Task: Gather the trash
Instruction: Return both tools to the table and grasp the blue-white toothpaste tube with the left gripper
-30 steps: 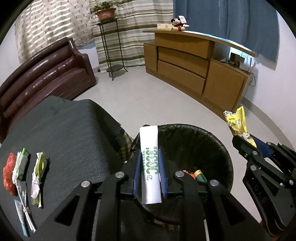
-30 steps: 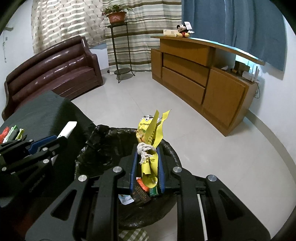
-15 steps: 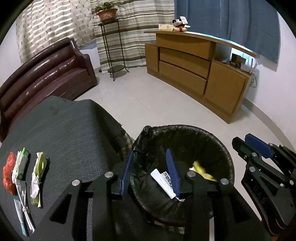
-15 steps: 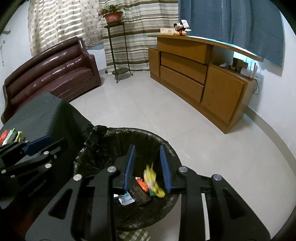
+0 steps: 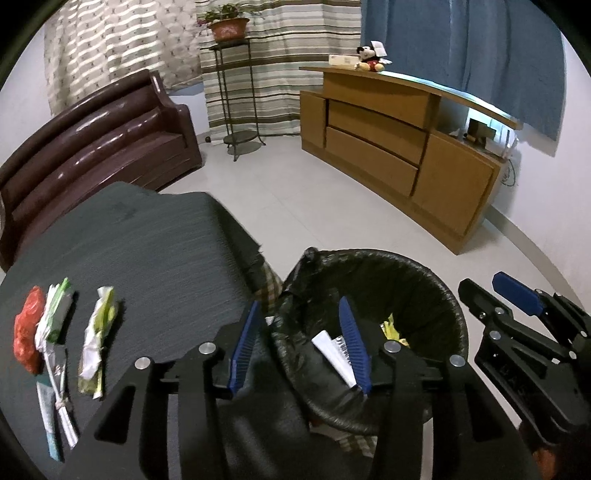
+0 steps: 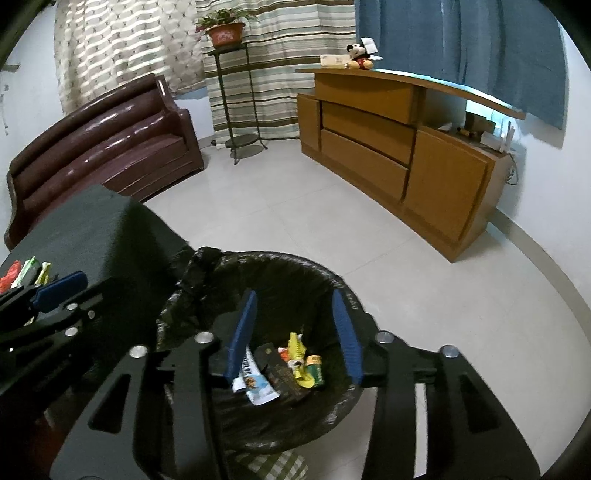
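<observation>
Beside the table (image 5: 147, 251), both claws, left (image 5: 299, 343) and right (image 6: 291, 332), are hanging wide open, empty, over the bin (image 6: 295, 273) of wrappers (image 6: 299, 354).

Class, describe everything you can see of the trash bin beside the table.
The trash bin is round, lined with a crinkled black plastic bag whose edge folds over the rim and bunches up on the table side. It stands upright on the pale tiled floor, against the dark-covered table. Inside lie wrappers, among them a yellow wrapper and a white packet. Both hand-held grippers hang open above it.

brown sofa (image 5: 92, 136), potted plant (image 5: 228, 27), wooden sideboard (image 5: 399, 144), blue curtain (image 5: 461, 48)
</observation>
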### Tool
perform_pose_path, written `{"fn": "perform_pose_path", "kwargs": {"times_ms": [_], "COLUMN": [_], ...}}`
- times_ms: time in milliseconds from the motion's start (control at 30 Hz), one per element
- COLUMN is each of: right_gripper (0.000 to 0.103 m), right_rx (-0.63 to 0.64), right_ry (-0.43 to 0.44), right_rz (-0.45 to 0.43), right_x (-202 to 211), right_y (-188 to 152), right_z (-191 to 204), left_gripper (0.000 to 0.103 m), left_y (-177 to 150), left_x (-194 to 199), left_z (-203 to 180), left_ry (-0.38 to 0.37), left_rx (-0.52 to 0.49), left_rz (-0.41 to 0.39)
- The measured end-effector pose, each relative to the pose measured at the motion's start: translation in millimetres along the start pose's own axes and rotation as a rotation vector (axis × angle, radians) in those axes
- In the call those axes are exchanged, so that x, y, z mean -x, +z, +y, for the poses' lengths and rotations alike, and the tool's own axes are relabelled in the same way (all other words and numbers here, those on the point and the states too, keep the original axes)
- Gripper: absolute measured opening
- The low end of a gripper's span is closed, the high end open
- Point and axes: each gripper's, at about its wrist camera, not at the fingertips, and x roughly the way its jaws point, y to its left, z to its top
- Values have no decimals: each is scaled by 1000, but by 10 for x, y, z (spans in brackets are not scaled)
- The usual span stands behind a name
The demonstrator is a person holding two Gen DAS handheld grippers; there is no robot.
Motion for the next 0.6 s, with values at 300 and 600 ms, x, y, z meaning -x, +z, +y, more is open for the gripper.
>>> {"fn": "perform_pose_path", "kwargs": {"times_ms": [300, 600], "right_gripper": [63, 65], "right_rx": [93, 177], "right_ry": [72, 155], "right_rz": [20, 33], "right_x": [29, 111], "right_y": [-46, -95], "right_z": [519, 1114], "left_gripper": [48, 49], "left_y": [-168, -395], "left_x": [222, 471], "left_z": [461, 1073], "left_ry": [58, 177], "left_rx": [54, 133], "left_rz": [-10, -19]}}
